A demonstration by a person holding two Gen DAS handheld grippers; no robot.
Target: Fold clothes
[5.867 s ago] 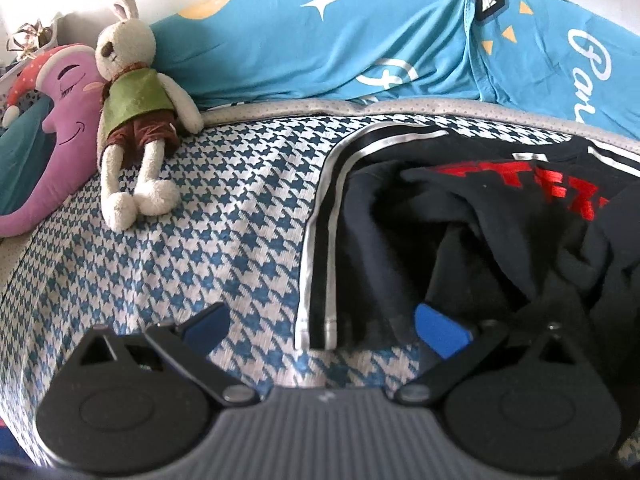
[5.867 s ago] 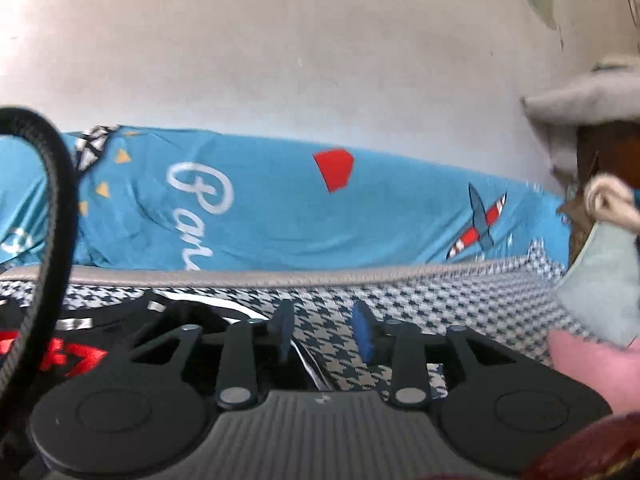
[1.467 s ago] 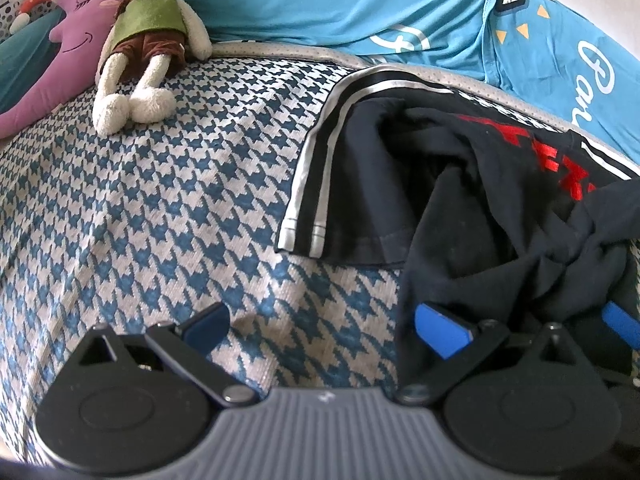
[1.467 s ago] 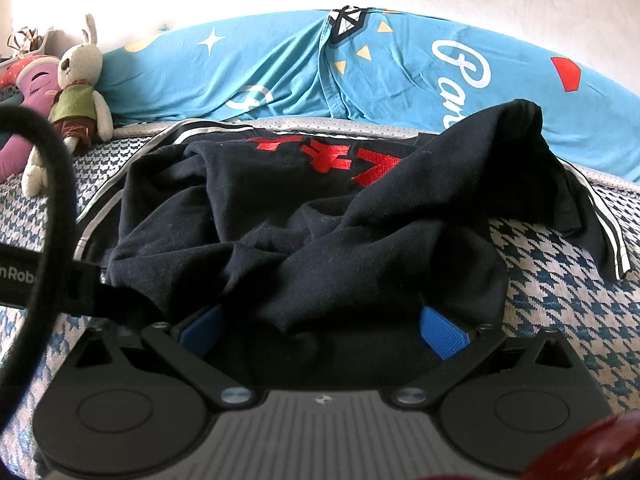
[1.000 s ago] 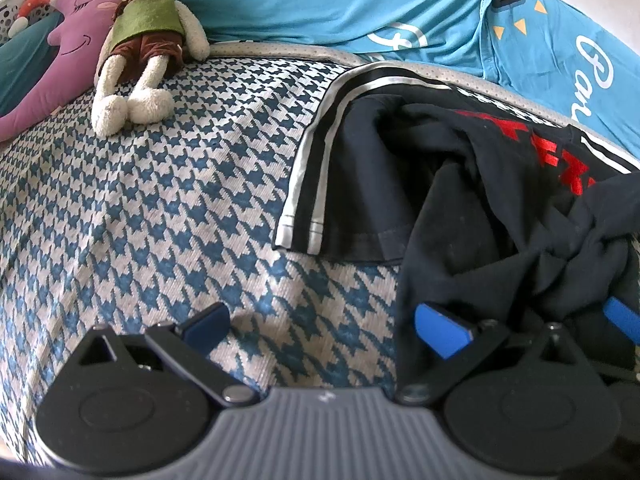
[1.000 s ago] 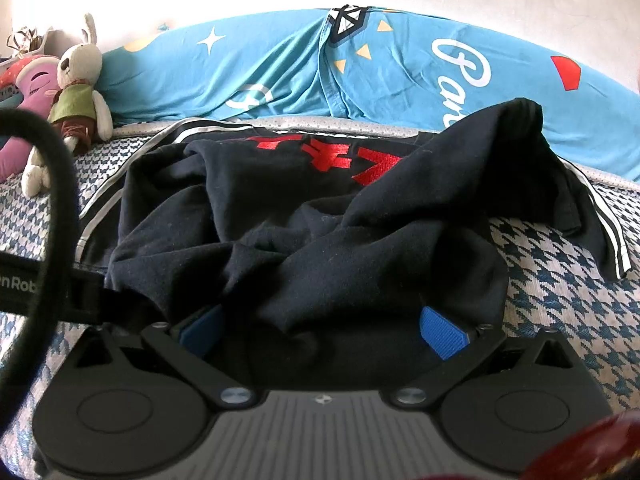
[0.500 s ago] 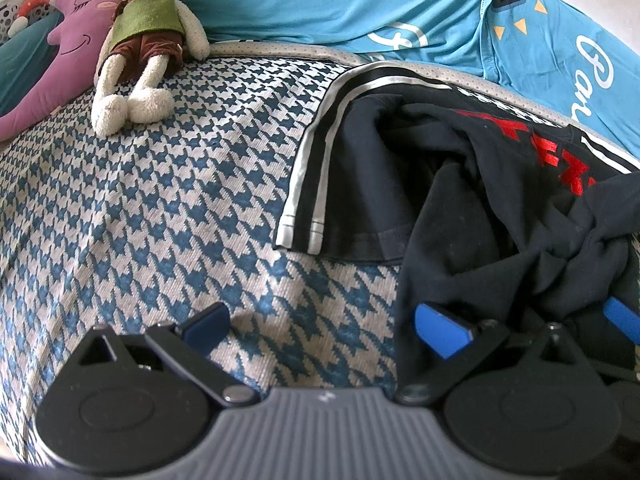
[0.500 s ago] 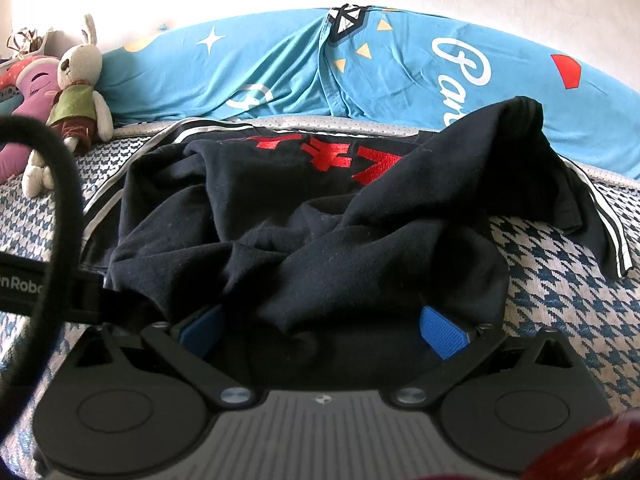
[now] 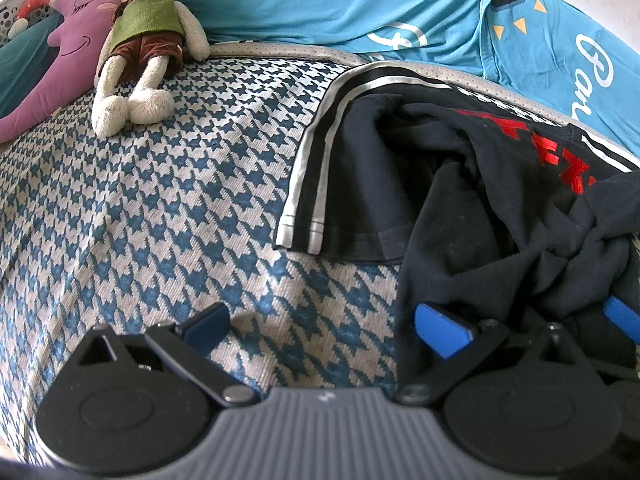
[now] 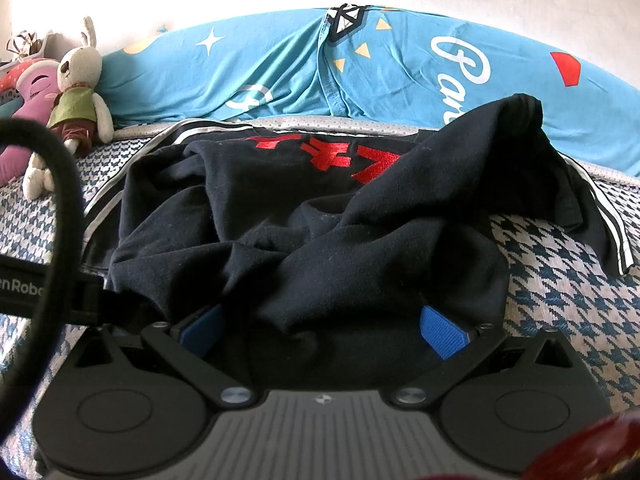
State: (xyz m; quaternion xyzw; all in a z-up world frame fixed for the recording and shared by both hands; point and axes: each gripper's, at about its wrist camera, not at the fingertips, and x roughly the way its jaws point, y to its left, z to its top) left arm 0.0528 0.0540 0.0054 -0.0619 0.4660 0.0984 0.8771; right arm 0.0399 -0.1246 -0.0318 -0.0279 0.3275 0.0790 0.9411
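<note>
Both grippers — left gripper (image 9: 324, 326), right gripper (image 10: 324, 330) — gape wide; pinch the black shirt (image 10: 320, 240) hem evenly, then spread flat.

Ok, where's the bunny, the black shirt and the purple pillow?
bunny (image 9: 142, 26), left wrist view, green vest.
black shirt (image 10: 360, 264), right wrist view, crumpled middle.
purple pillow (image 9: 70, 46), left wrist view, smiling face.

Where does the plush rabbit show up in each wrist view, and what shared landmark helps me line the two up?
Left wrist: rabbit lies at upper left on the houndstooth cover, beside the purple pillow.
Right wrist: rabbit sits at far left, mid-height, partly behind the black cable.
Shared landmark: red lettering on the black shirt.
</note>
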